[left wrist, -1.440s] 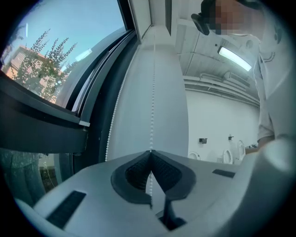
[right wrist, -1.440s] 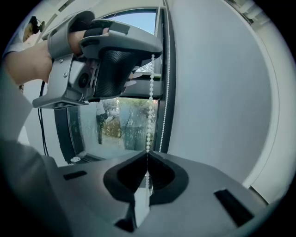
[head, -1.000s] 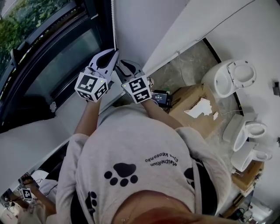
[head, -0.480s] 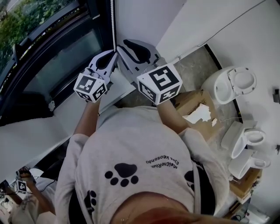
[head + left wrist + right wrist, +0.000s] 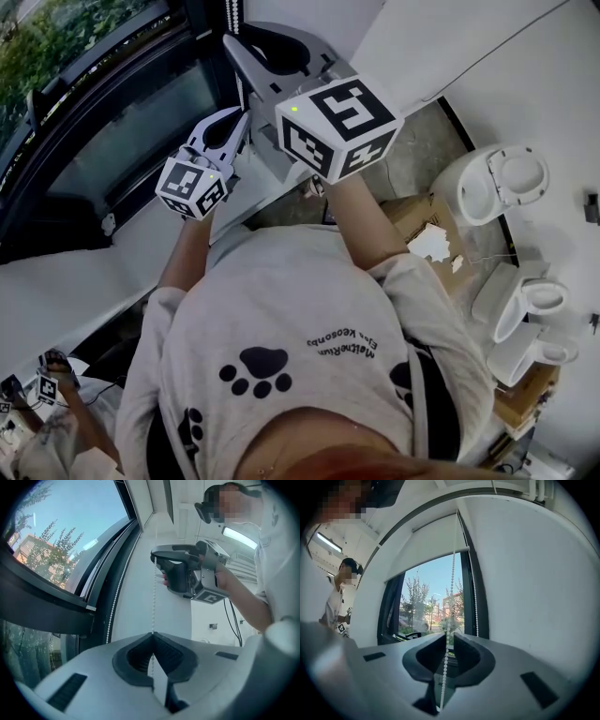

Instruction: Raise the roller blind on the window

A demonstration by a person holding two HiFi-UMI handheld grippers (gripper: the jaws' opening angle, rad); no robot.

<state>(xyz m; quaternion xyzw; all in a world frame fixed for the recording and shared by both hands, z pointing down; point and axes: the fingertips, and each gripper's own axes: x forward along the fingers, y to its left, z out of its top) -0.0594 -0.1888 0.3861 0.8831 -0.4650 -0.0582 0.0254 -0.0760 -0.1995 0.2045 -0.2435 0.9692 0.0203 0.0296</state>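
A white bead chain (image 5: 153, 597) hangs beside the dark window frame (image 5: 112, 103). My left gripper (image 5: 152, 633) is shut on this chain and points level, lower down (image 5: 242, 114). My right gripper (image 5: 234, 45) is higher up, seen from the left gripper view (image 5: 157, 566) with its jaws at the chain. Its jaws have just been closing. The chain (image 5: 452, 583) runs through the narrow gap between the tips (image 5: 449, 637), and the pads are not pressing on it. The white roller blind (image 5: 424, 545) covers the upper part of the window (image 5: 436, 602).
A second strand of the chain (image 5: 474, 597) hangs along the frame. The white wall (image 5: 525, 583) is to the right. White toilets (image 5: 492, 169) and a cardboard box (image 5: 422, 234) stand on the floor. Another person (image 5: 340, 602) stands at the left.
My right gripper has risen along the chain from beside the left gripper to well above it, and its jaws have narrowed. The left gripper has stayed put, shut on the chain.
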